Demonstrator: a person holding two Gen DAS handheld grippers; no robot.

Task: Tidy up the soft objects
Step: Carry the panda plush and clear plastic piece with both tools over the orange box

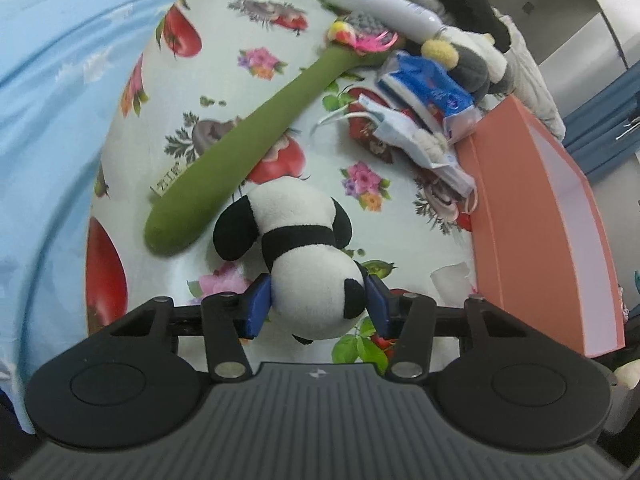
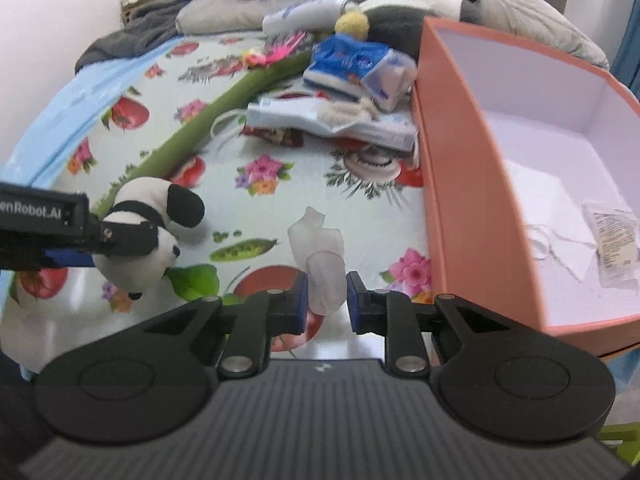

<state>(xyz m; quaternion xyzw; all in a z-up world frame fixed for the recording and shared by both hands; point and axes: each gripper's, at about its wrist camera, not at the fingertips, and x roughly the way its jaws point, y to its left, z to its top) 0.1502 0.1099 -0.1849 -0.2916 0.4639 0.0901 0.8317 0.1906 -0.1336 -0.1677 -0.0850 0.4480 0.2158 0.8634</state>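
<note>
Left gripper [image 1: 318,306]: jaws clamped on the panda [image 1: 300,256] at its head, blue pads pressing both sides; panda lying on the flowered cloth [image 1: 248,20], just beside the thick end of the green plush stick [image 1: 240,148].
Right gripper [image 2: 327,300]: jaws nearly together around a crumpled bit of clear plastic [image 2: 322,264]; left pad touching it, a sliver of gap at the right pad, so a firm pinch not certain.
Box [image 2: 452,184]: pink, open, white inside, on the right, close to both grippers; likely target for the soft things.
Step in hand: securing both picks before carrying them to the box.
Doing it well, panda: squeeze only enough to dent the plush; lift straight up so the legs clear the stick; carry over the near wall and let go low inside.
Doing it well, plastic: make sure of contact on both pads before lifting; a light scrap like this could slip or flutter out.
Pile [image 1: 420,92]: blue packets, a mask with loops and a grey-and-yellow plush stacked against the box's far end; best left undisturbed on the way past.
Hidden: panda's face, underside and far legs in the left view; box's right part cut off in both views.
Hard to make out: what the paper items on the box floor are; dark heap at the back, blurred.
</note>
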